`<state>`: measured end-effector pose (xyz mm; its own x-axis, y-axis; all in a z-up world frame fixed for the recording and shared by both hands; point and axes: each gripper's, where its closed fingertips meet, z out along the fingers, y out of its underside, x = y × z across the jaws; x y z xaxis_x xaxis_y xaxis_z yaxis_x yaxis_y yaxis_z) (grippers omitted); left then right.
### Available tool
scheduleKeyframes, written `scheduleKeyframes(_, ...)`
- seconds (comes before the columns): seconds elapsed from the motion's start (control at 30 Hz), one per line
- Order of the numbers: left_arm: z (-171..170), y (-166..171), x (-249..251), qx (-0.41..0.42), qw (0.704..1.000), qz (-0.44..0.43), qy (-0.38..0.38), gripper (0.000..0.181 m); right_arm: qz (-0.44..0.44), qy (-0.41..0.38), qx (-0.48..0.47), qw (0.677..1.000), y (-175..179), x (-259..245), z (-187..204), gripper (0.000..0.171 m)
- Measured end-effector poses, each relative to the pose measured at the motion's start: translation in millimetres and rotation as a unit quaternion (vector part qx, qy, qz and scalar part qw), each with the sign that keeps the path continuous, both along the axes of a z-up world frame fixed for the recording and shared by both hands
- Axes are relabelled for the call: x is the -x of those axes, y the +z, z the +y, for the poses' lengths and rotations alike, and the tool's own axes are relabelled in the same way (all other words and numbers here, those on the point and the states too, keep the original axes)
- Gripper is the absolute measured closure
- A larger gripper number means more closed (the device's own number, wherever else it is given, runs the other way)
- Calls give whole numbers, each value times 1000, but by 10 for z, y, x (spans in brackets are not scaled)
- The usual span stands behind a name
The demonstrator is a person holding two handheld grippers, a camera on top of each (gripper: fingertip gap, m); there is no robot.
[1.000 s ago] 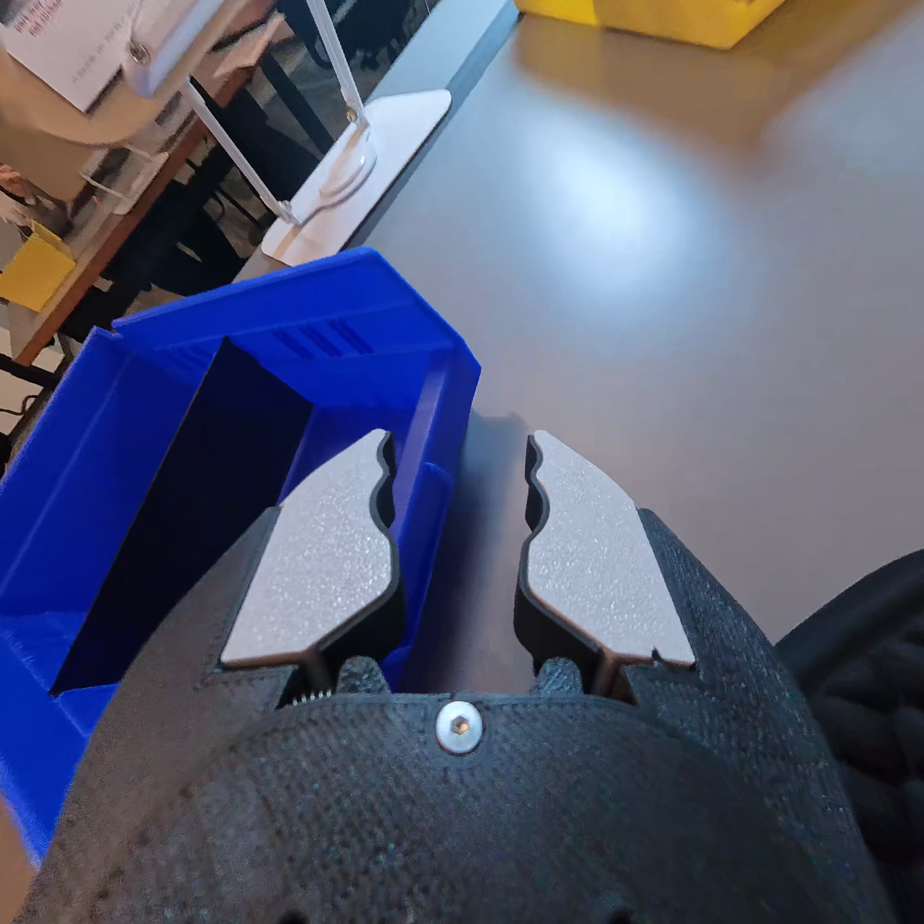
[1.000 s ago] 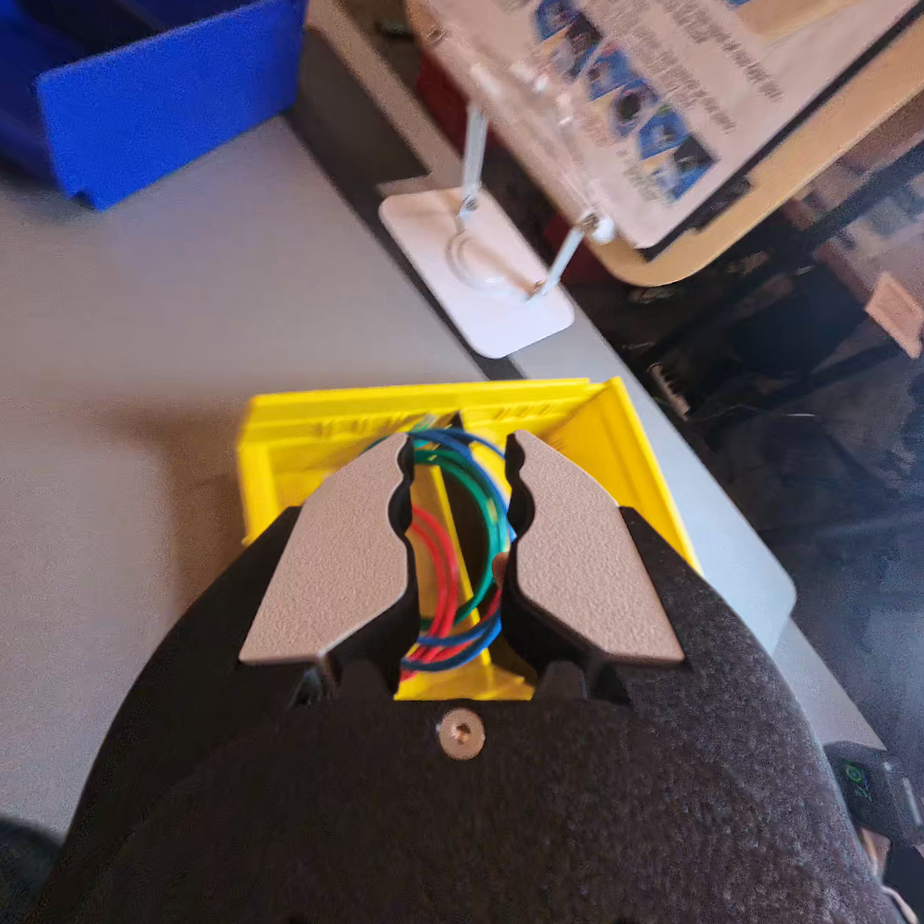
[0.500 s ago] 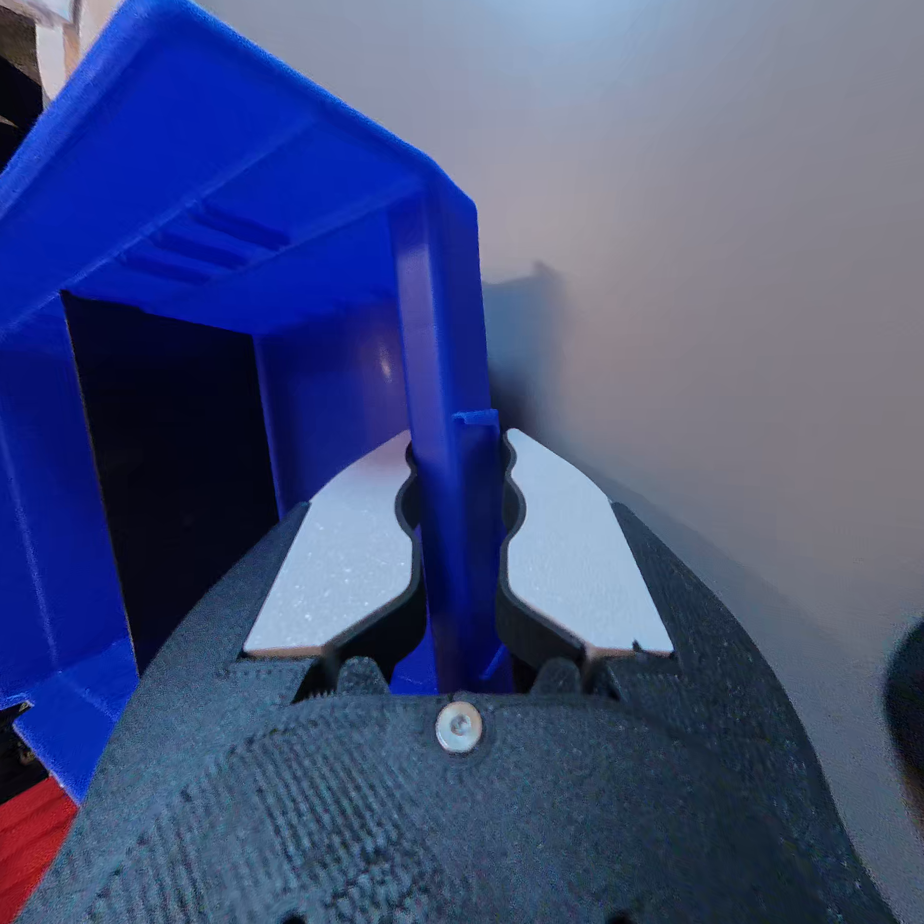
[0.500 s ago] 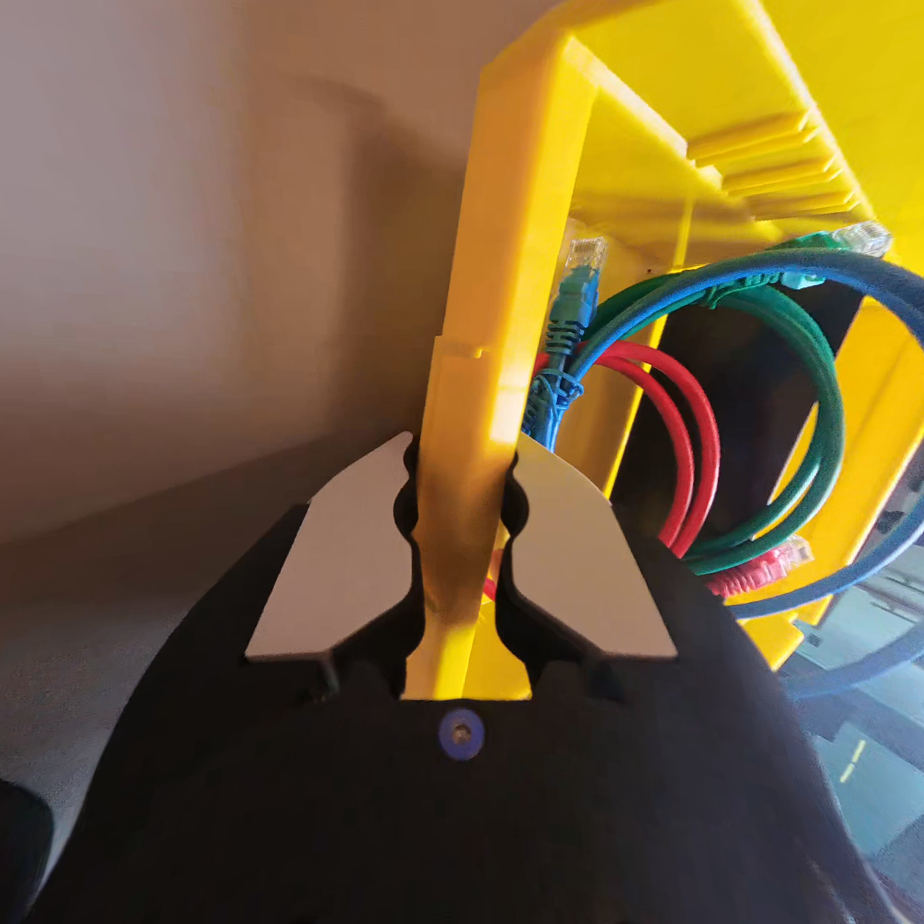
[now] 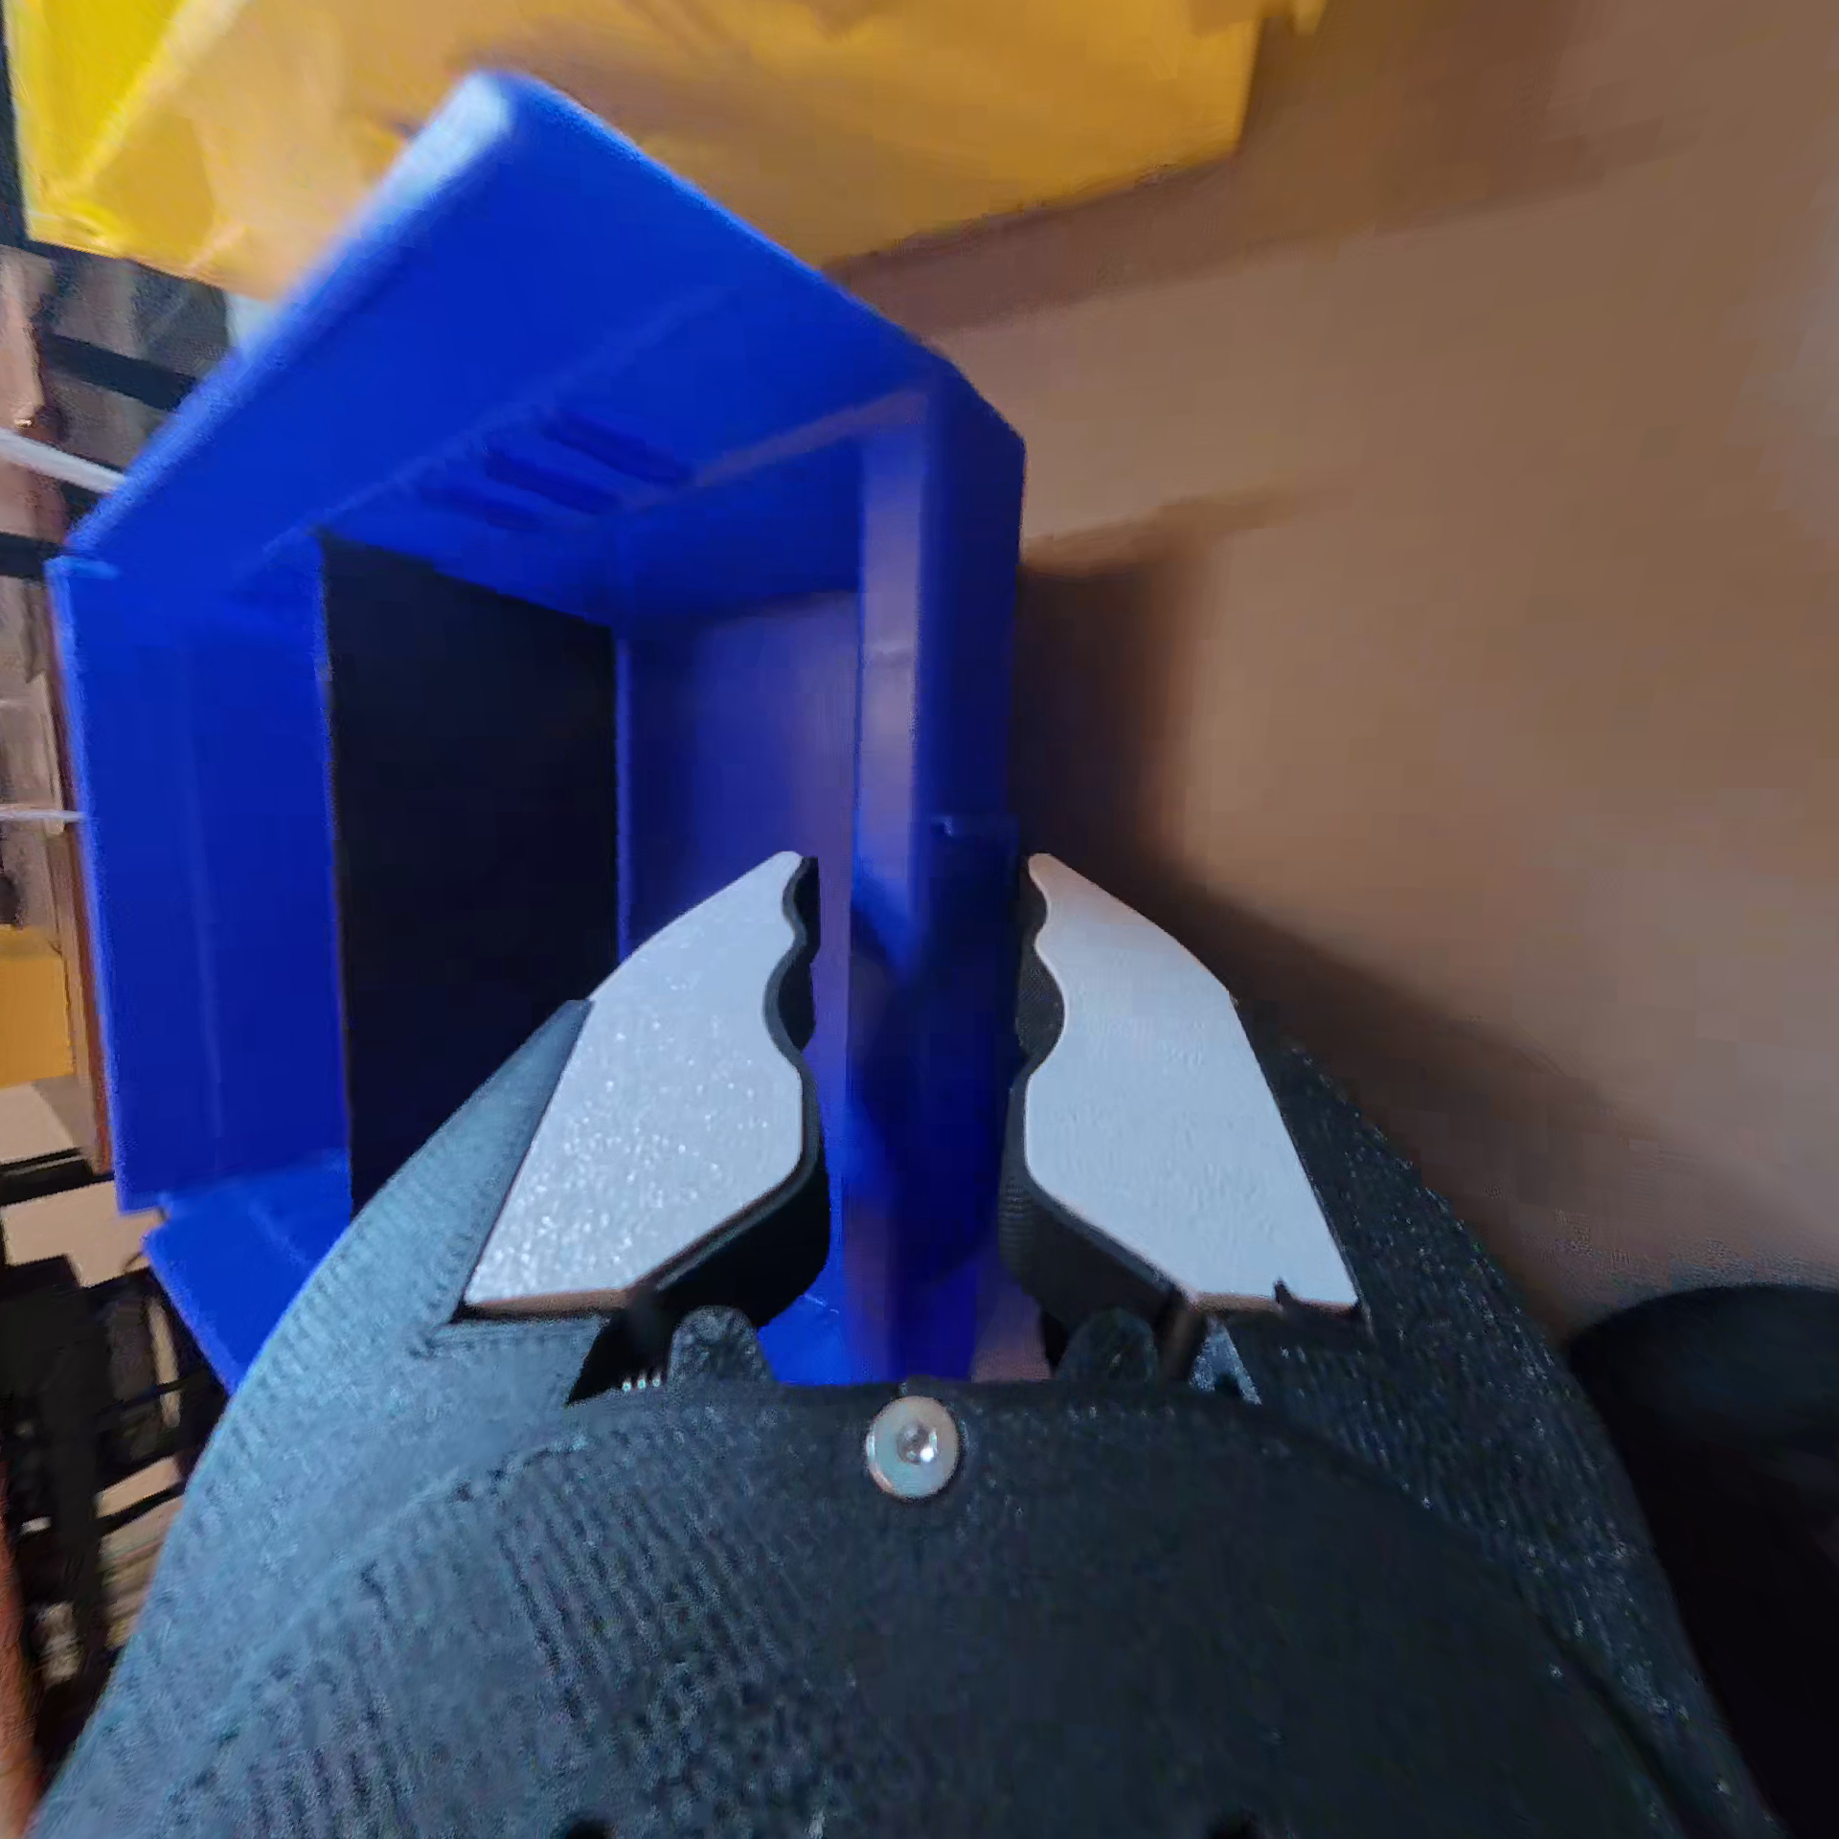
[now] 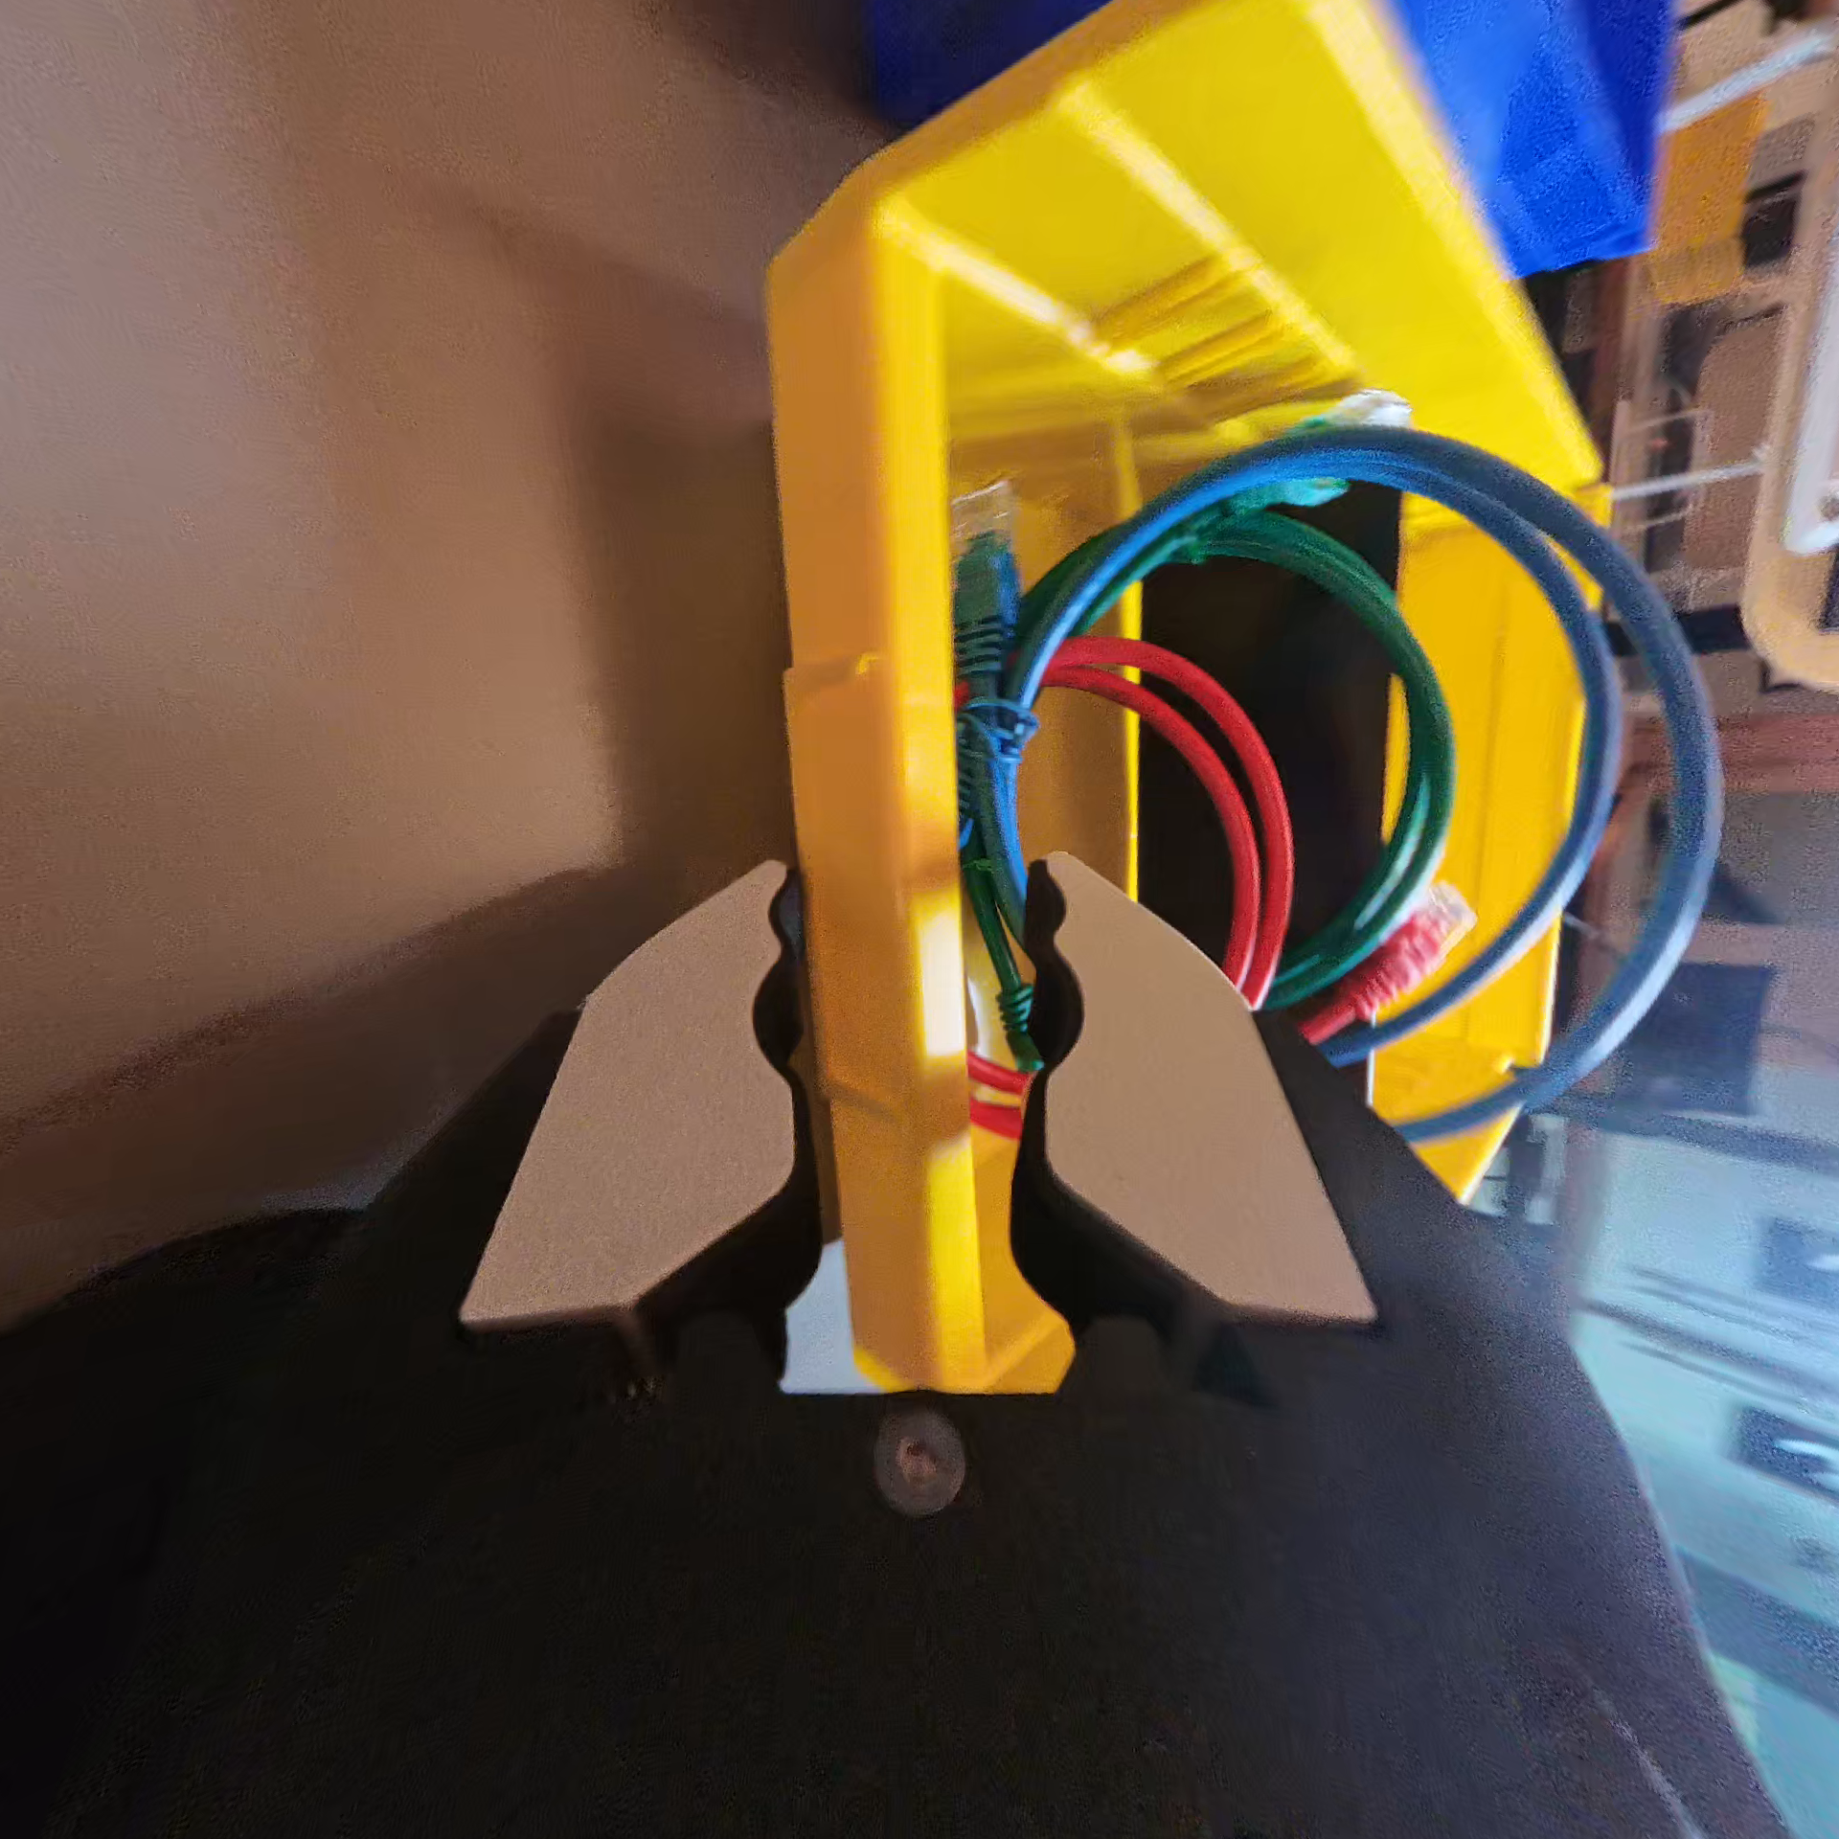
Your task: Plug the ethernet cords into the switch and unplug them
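Warm, dim light colours both my views. Motion blur smears the blue bin [image 5: 478,557] and yellow bin [image 6: 1174,259] toward the top; wide-angle bending stretches the edges, with soft glare at lower right.

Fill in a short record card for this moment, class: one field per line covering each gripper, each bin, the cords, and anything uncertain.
left gripper: shut on blue bin's side wall
right gripper: shut on yellow bin's side wall
blue bin: tipped; dark interior, contents not discernible
yellow bin: tipped, holds coiled cords
cords: blue, green, red
table: bare beside the blue bin
uncertain: switch not visible
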<state>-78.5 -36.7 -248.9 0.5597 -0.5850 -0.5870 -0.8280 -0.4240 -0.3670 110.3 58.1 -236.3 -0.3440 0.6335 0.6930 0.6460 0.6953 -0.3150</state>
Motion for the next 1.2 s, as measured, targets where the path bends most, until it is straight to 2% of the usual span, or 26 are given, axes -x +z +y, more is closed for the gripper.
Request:
scheduleKeyframes(0.1, -20, 400, -349, -92, 986, -140, 14, 150, 148, -49, 142, 977, 443, -235, -55, 130)
scheduleKeyframes(0.2, -34, 552, -745, -104, 951, -285, 47, 143, 299, -152, 233, 913, 800, -611, 331, 130)
scheduleKeyframes(0.27, 56, 525, -927, -107, 932, -338, 70, 133, 342, -216, 254, 879, 798, -802, 605, 118)
scheduleKeyframes(0.3, 133, 493, -961, -111, 926, -349, 89, 127, 337, -237, 259, 874, 728, -830, 686, 112)
scheduleKeyframes(0.37, 283, 407, -1020, -106, 918, -362, 120, 121, 313, -261, 269, 873, 570, -792, 792, 106)
scheduleKeyframes(0.43, 419, 315, -1092, -92, 913, -373, 139, 121, 278, -269, 299, 872, 420, -687, 834, 110)
scheduleKeyframes(0.47, 489, 282, -1131, -88, 910, -379, 144, 122, 257, -273, 312, 873, 338, -636, 859, 117)
scheduleKeyframes(0.53, 614, 247, -1213, -84, 903, -394, 152, 119, 240, -255, 336, 874, 277, -534, 826, 141)
scheduleKeyframes(0.6, 673, 245, -1262, -81, 904, -391, 153, 117, 238, -251, 296, 890, 295, -556, 851, 151)
scheduleKeyframes(0.77, 503, 330, -1446, -66, 897, -422, 115, 121, 283, -238, 256, 893, 463, -785, 655, 155)
scheduleKeyframes(0.87, 302, 545, -1533, -61, 862, -496, 81, 132, 312, -245, 258, 881, 555, -960, 478, 158)
scheduleKeyframes(0.93, 279, 602, -1438, -98, 858, -494, 100, 139, 325, -240, 276, 872, 541, -969, 335, 157)
scheduleKeyframes(1.03, 309, 639, -1233, -157, 875, -435, 143, 146, 329, -232, 223, 888, 552, -867, 158, 156)
scheduleKeyframes(1.2, 142, 1332, -1060, -276, 884, -361, 113, 162, 348, -215, 162, 898, 930, -729, 35, 156)
